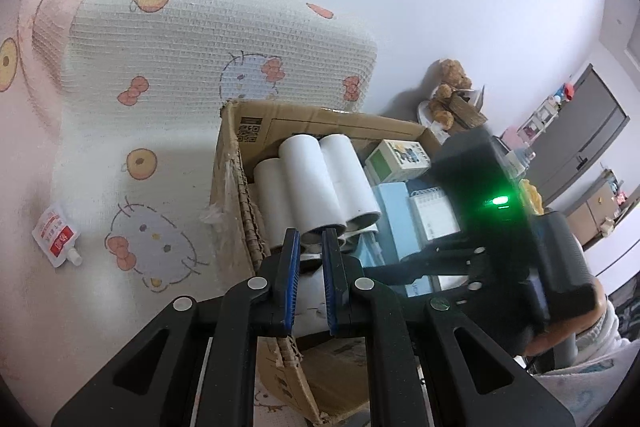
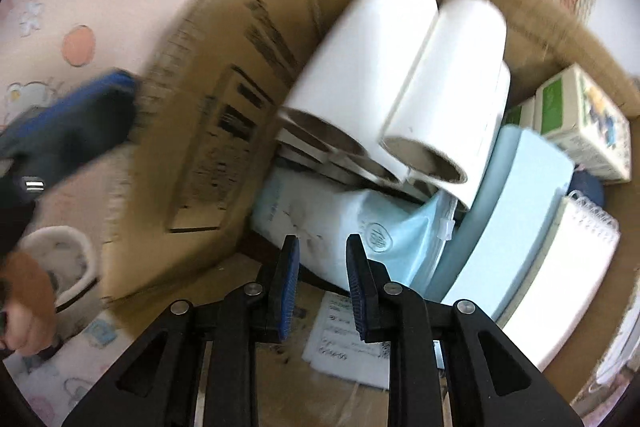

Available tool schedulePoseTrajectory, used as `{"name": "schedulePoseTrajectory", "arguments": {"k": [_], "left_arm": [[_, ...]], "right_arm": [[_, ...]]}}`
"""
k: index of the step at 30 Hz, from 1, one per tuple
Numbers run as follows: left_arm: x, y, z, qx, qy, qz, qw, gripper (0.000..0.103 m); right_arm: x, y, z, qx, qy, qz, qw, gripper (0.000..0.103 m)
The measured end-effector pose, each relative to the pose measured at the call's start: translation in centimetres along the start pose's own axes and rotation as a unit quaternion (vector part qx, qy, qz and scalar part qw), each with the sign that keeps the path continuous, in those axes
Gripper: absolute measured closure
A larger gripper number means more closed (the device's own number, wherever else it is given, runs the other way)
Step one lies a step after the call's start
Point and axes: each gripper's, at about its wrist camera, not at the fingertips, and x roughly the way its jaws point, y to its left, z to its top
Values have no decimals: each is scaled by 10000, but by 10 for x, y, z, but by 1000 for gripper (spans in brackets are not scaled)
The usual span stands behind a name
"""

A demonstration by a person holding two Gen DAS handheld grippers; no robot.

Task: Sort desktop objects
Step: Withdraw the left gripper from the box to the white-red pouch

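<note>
A cardboard box fills the middle of the left wrist view, holding white rolls, a green and white carton, a pale blue box and a spiral notepad. The left gripper hangs over the rolls' near ends, its jaws slightly apart and holding nothing. The right gripper, jaws spread and empty, points into the box at a pale blue packet. A small red and white pouch lies on the cartoon-print mat at left.
</note>
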Motion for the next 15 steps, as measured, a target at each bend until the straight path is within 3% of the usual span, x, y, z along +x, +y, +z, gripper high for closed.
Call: {"name": "schedulePoseTrajectory", "arguments": {"k": [7, 15], "left_arm": [[-9, 3, -5, 47, -82, 155, 9998, 92], [-37, 42, -13, -510, -498, 665, 9952, 92]], "right_arm": [[-34, 43, -2, -582, -853, -473, 9935, 83], [-44, 68, 28, -875, -1211, -308, 9883, 83]]}}
